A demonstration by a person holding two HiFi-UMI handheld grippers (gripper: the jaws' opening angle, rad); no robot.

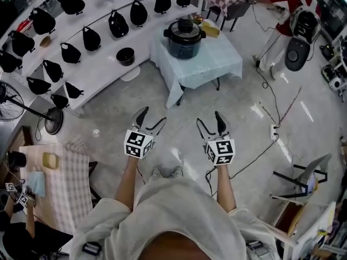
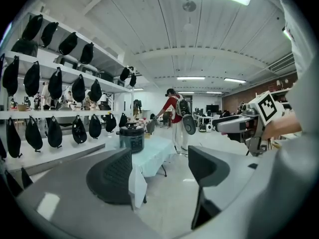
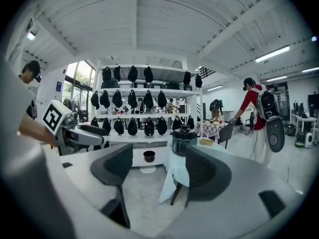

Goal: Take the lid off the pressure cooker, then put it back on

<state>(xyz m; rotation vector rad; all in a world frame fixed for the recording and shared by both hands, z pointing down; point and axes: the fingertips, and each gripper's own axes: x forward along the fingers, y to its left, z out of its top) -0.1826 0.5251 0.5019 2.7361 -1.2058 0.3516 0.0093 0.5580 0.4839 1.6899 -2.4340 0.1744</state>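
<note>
Floor [image 1: 179,118]: pale and glossy, with cables trailed across its right side.

Shelves [image 1: 108,56]: white and curved, run along the left and far sides. Rows of black bags [image 1: 91,38] are hung and stood on them.

Table [image 1: 209,64]: small, draped in a pale cloth, set just beyond the end of the shelves, well apart from both grippers.

Person [image 1: 287,4]: red top, seen at far right beside a checked table, well apart from the cooker.

Cooker [image 1: 184,41]: dark and round, stood near the table's far edge, toward its left corner in the head view. Seen past the jaws in both gripper views, far off.

Lid [image 1: 185,27]: seated on the cooker, black knob on top. Touched by nothing.

Left gripper [image 1: 153,117]: held over bare floor in front of the person's knees, pointed towards the table. Jaws are spread wide; nothing but floor and the distant table shows between them.

Right gripper [image 1: 209,118]: held beside the left one, apart from it, pointed the same way. Jaws are likewise spread wide, with nothing gripped.

Bowl [image 1: 125,56]: black, set on the lowest shelf near its right end.

Yellow object [image 1: 210,30]: lies just beside the cooker, towards the table's far right corner. What it is cannot be made out.
</note>
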